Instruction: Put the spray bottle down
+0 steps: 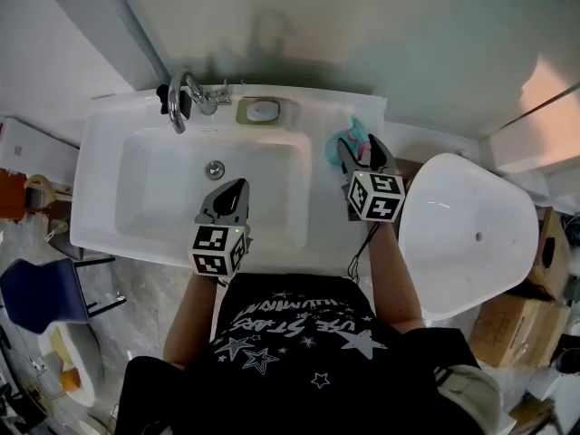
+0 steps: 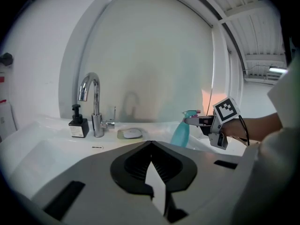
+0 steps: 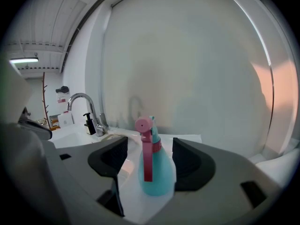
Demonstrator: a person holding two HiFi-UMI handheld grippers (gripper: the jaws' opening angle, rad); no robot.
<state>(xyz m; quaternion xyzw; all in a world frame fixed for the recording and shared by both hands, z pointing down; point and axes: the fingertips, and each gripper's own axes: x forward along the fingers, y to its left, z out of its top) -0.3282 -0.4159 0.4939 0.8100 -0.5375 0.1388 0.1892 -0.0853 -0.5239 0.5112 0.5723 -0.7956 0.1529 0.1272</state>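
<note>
We note the spray bottle upright on the ledge right of the sink basin, between the right gripper's wide-apart jaws, left gripper jaws pressed together over the basin; likely light, slick plastic, best gripped round the belly

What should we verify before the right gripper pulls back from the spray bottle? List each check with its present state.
1. Spray bottle stands upright on the sink ledge: ok.
2. Right gripper jaws apart: ok.
3. Bottle clear of both jaws: cannot tell; it looks close to one.
4. Left gripper shut, empty, away from the bottle: ok.
</note>
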